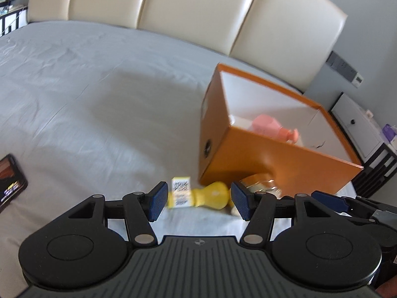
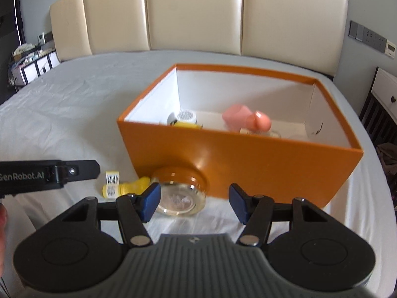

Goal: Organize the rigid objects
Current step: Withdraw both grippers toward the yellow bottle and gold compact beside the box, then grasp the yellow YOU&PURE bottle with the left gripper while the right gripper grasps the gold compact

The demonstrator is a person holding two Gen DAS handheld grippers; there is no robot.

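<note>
An open orange box (image 2: 248, 159) with a white inside stands on the grey bed sheet; it also shows in the left wrist view (image 1: 273, 164). Inside lie a pink bottle (image 2: 244, 118), a white-capped jar (image 2: 184, 116) and something yellow. In front of the box a small yellow bottle (image 1: 211, 195) with a white label lies on its side, next to a round glass jar (image 2: 180, 191) with an amber lid. My left gripper (image 1: 198, 201) is open, its jaws on either side of the yellow bottle. My right gripper (image 2: 193, 202) is open and empty, just behind the glass jar.
A dark flat packet (image 1: 10, 181) lies on the sheet at the far left. A cream padded headboard (image 2: 198, 12) runs behind the bed. A white nightstand (image 1: 357, 129) stands at the right. The left gripper's side (image 2: 49, 173) shows in the right wrist view.
</note>
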